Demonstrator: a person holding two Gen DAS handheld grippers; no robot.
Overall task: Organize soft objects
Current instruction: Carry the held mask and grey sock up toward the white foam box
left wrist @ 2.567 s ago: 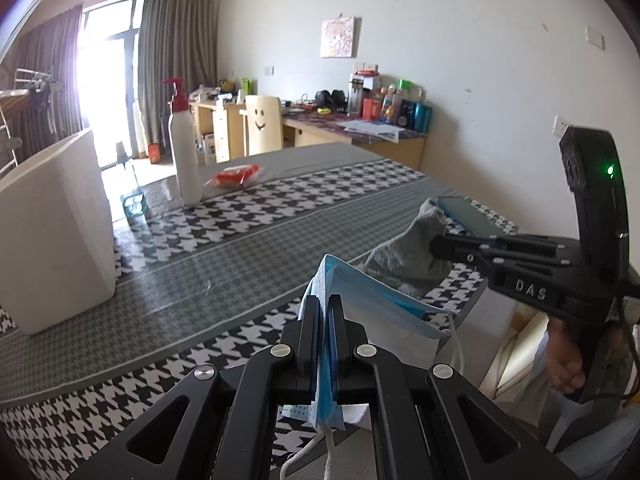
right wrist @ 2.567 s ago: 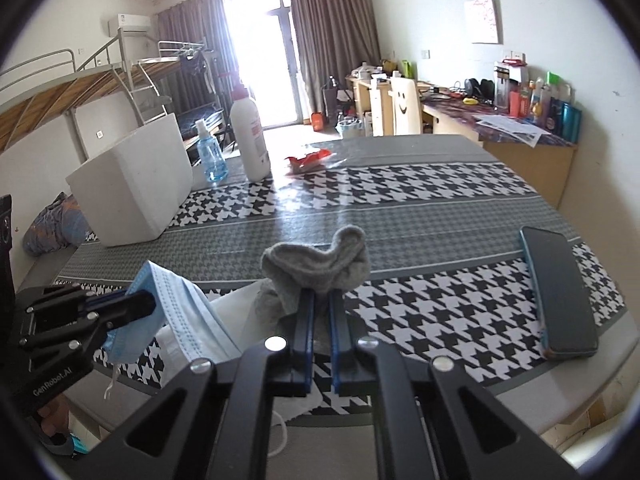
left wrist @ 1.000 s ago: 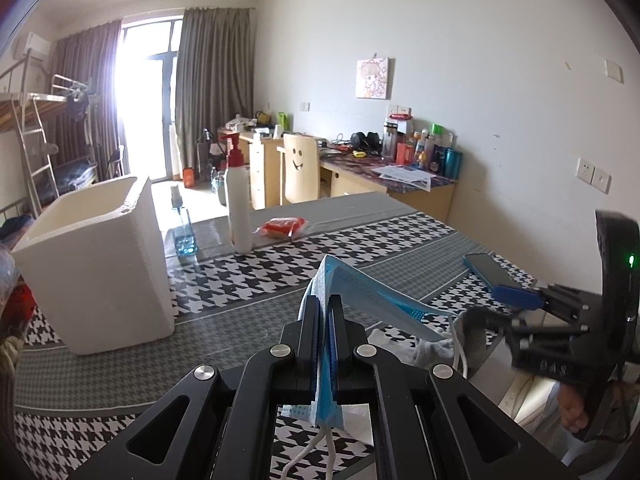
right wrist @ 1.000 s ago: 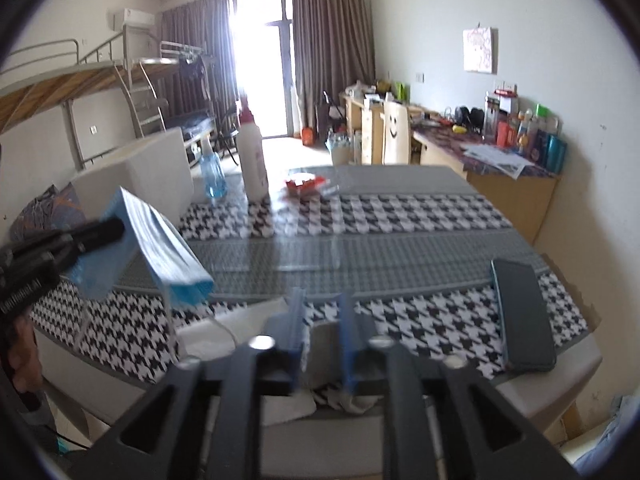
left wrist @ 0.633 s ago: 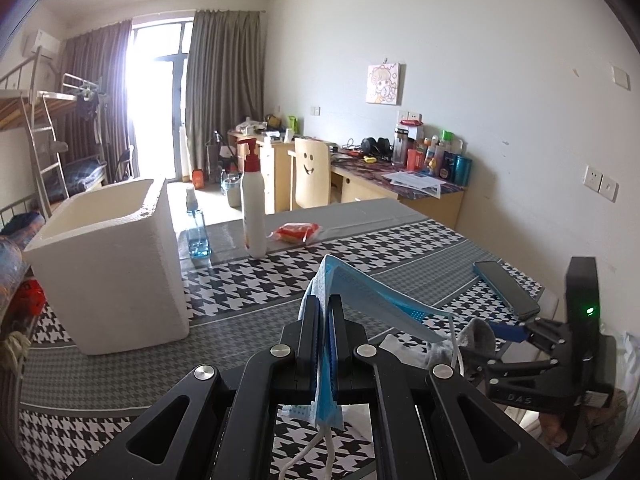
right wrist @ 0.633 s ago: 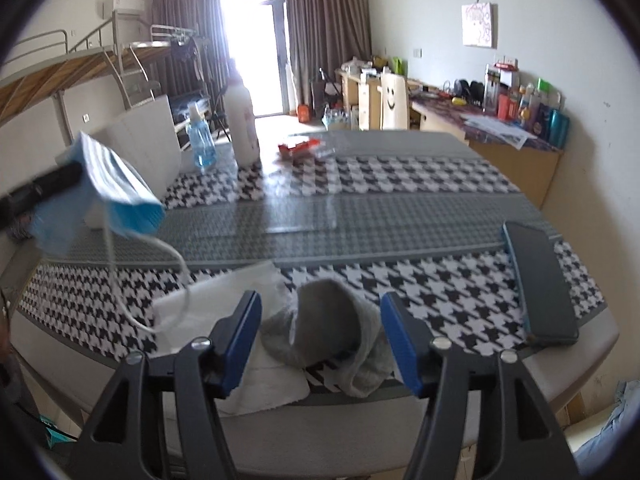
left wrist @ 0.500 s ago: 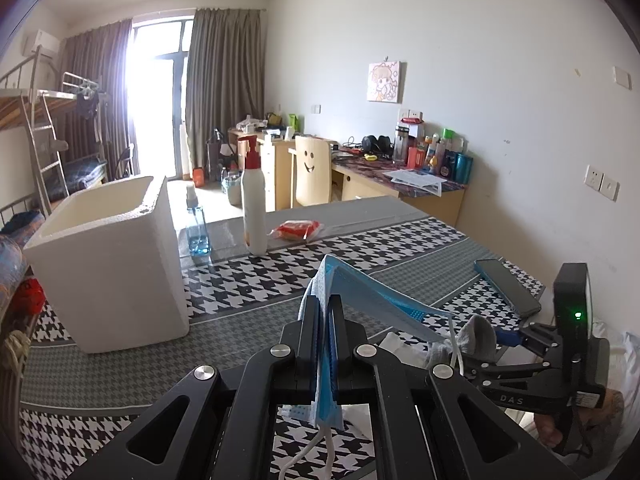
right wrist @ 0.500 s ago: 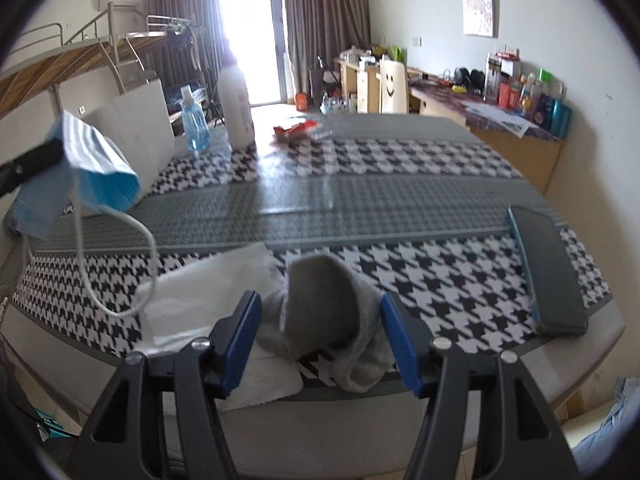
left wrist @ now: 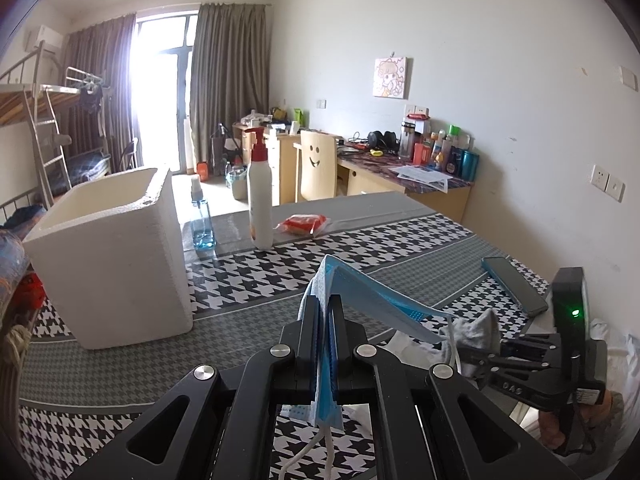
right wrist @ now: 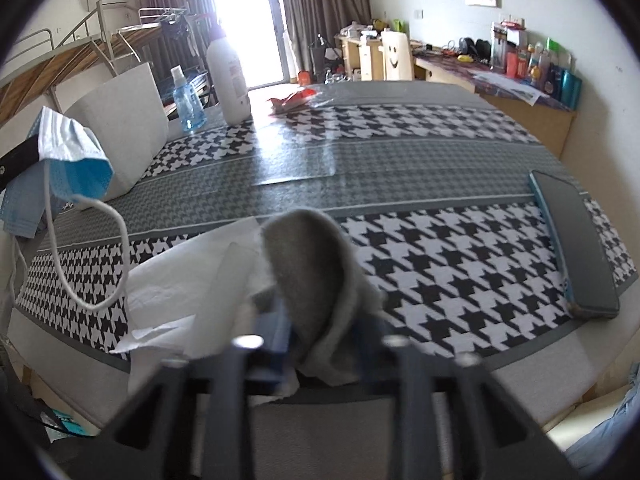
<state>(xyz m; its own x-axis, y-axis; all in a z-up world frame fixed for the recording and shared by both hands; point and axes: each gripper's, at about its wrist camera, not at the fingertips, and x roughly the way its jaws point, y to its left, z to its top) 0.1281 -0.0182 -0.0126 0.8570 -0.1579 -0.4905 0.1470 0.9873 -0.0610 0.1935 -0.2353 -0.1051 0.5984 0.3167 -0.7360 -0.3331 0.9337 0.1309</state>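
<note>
While the left gripper (left wrist: 323, 312) was lifted above the near edge of the table (left wrist: 256, 280), its jaws were pressed together on a blue face mask (left wrist: 360, 300). The mask was folded over the jaws, and its white ear loop (right wrist: 80, 248) hung down freely, not touching the table.

In the right wrist view, the right gripper (right wrist: 320, 340) was low at the near edge of the table, and a grey sock (right wrist: 316, 272) stood up between its jaws. The picture was blurred there. The jaws were narrow around the sock, with the cloth between them, but I could not tell for sure if they pressed it or only stood beside it. The sock lay partly on a white tissue sheet (right wrist: 192, 276) that was spread on the near edge of the table.

To the right of the sock, a smartphone (right wrist: 572, 240) with a blue case lay flat near the table's right edge. On the left, further from the grippers, a white foam box (left wrist: 108, 252) stood open at the top. Behind it, near the far side of the table, there were a small blue spray bottle (left wrist: 200, 216), a tall white pump bottle (left wrist: 260, 200) with a red pump, and a red packet (left wrist: 304, 224) in clear wrap.
</note>
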